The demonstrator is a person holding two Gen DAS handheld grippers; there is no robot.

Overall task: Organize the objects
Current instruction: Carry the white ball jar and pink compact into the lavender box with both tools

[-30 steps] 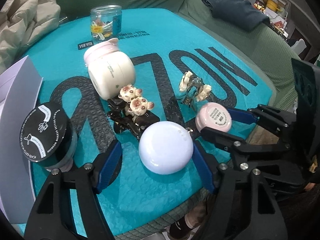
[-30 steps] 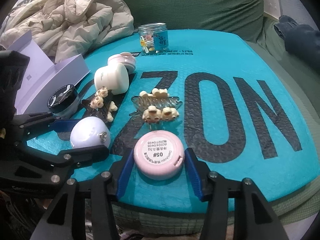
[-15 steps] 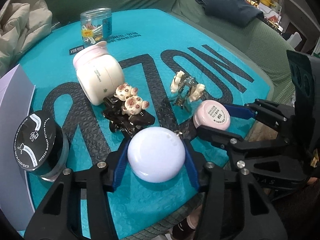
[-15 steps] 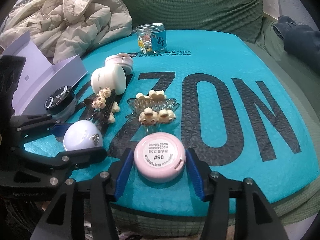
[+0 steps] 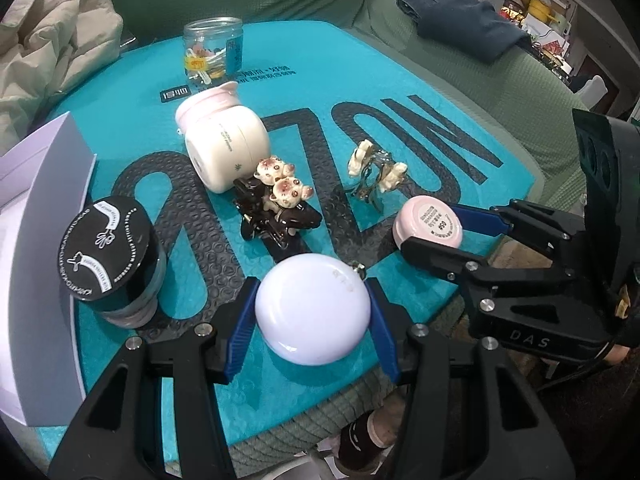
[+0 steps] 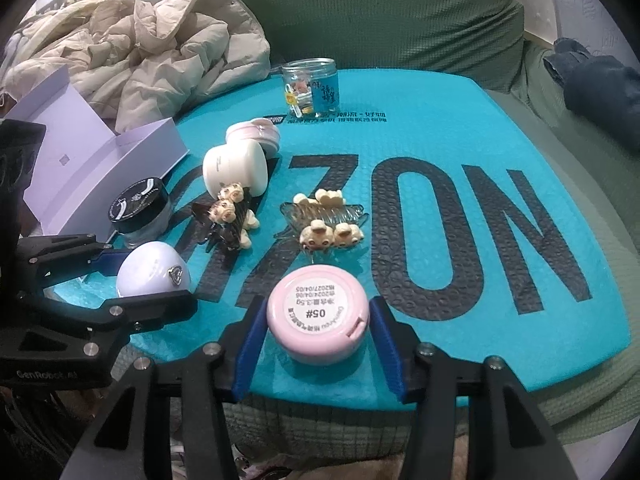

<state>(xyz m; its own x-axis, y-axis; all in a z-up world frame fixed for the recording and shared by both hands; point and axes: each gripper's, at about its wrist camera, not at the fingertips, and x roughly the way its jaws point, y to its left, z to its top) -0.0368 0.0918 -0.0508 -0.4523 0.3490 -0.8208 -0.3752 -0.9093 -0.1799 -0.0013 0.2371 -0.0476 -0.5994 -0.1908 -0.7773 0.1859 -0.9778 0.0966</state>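
1. Compared with one second ago, the left gripper (image 5: 312,322) is now closing its blue pads against both sides of the white dome-shaped compact (image 5: 313,309), where earlier they stood wide of it; the right gripper (image 6: 318,330) is bracketing the pink round compact (image 6: 317,313) much as before.
2. Left gripper: fingers are standing narrowly apart, both pads touching the white compact, which is resting on the teal padded mat (image 5: 360,80) near its front edge.
3. Right gripper: fingers are straddling the pink compact; slim gaps are showing beside each pad, so firm contact cannot be told. This compact is lying label-up ("05#") at the mat's front edge, right of the white compact.
4. Dark brown hair claw (image 5: 276,208), carrying two bear figures, is lying just behind the white compact.
5. Clear hair claw (image 6: 324,220), carrying cream figures, is lying just behind the pink compact.
6. Cream jar (image 5: 228,148) is lying on its side, touching the dark claw, with a pink-lidded jar (image 6: 253,136) just behind it.
7. Black-lidded jar (image 5: 106,256) is standing upright at the mat's left edge, beside the white open box (image 6: 80,160).
8. Clear plastic jar (image 6: 310,88) is standing upright near the mat's rear edge.
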